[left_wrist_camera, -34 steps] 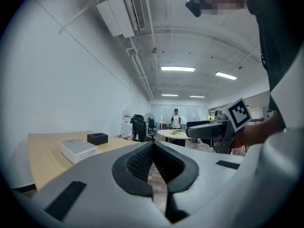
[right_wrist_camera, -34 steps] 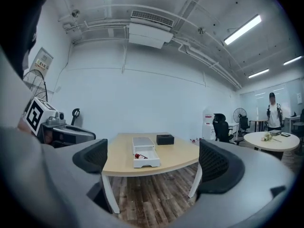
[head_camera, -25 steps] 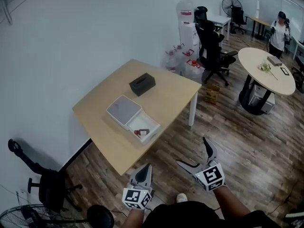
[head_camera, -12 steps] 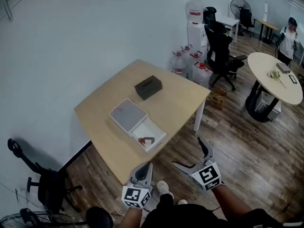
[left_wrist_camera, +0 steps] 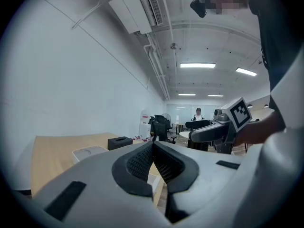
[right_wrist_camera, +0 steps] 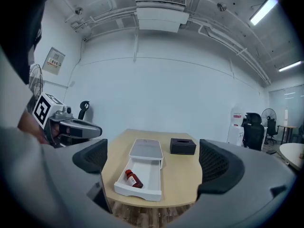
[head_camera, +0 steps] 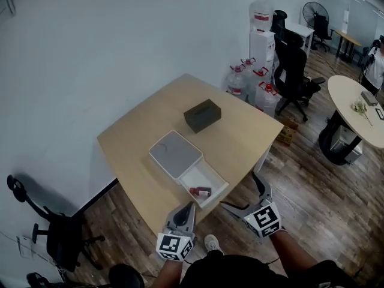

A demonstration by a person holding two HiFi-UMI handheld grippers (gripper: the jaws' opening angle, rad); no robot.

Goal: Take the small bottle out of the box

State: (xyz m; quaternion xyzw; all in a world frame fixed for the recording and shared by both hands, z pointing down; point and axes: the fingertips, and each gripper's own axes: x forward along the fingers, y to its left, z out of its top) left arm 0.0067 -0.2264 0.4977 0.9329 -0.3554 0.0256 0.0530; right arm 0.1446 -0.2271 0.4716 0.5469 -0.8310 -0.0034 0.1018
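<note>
Small bottle (head_camera: 201,191) lay in the open box (head_camera: 193,176), nearer than before: approach only. Left tongs (head_camera: 188,207) were shut, right tongs (head_camera: 241,191) wide apart, both empty.

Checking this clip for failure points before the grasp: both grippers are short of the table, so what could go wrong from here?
1. The small bottle lies on its side in the open drawer; the open right gripper could make it roll or slip.
2. The drawer's front reaches the near edge of the table; a downward push might tip it.
3. The left gripper is shut, so nothing steadies the box.
</note>
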